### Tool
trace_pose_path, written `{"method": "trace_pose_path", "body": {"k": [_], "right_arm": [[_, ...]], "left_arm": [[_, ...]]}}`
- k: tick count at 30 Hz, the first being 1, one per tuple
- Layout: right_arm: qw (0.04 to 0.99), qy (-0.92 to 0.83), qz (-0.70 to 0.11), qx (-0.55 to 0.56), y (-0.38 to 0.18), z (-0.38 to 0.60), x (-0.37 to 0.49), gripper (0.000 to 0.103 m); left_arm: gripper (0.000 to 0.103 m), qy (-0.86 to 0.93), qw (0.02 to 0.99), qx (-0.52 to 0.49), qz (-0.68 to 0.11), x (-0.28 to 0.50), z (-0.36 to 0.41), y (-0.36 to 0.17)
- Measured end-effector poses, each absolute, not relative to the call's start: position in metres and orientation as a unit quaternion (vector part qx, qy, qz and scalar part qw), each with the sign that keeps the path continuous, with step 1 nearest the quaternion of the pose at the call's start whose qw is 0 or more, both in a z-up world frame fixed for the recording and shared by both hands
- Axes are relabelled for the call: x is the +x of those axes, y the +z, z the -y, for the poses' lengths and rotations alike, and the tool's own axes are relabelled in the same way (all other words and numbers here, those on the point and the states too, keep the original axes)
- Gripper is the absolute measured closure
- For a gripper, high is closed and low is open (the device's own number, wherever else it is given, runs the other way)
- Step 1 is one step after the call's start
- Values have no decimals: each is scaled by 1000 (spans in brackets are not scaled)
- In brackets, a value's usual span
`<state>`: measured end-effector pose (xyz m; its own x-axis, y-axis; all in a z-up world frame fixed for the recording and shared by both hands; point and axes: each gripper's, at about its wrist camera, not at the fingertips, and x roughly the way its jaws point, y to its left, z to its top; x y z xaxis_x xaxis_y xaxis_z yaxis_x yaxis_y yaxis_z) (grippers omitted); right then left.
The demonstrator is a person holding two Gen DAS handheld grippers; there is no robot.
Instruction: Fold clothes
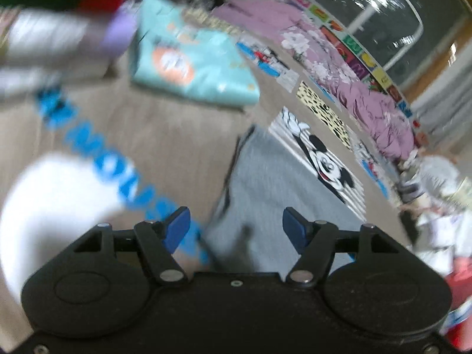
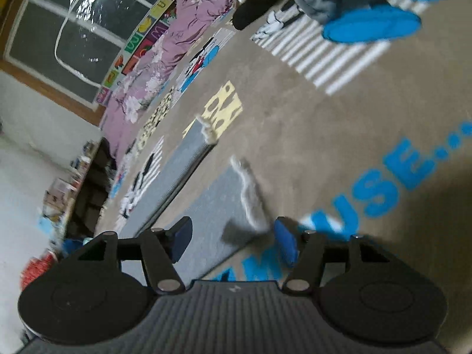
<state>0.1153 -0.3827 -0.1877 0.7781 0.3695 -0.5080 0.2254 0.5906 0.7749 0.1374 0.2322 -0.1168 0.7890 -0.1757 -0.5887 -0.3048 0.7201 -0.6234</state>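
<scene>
While left view shows teal shirt (image 1: 188, 56) | right view: window (image 2: 88, 23)

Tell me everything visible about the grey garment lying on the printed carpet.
The grey knit garment lies flat on the tan printed carpet, looking like soft jersey. A pale, frayed-looking drawstring lies along one edge, and another grey folded panel sits beside it. In the left wrist view it partly covers a cartoon mouse print. Neither gripper's fingers touch it.
</scene>
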Motion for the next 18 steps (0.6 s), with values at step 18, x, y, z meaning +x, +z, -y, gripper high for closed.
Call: {"method": "trace_pose_path", "body": {"k": [18], "right_arm": [[833, 30, -278, 477, -203, 354, 136, 40]], "left_arm": [[43, 43, 849, -436, -296, 130, -218, -146]]}}
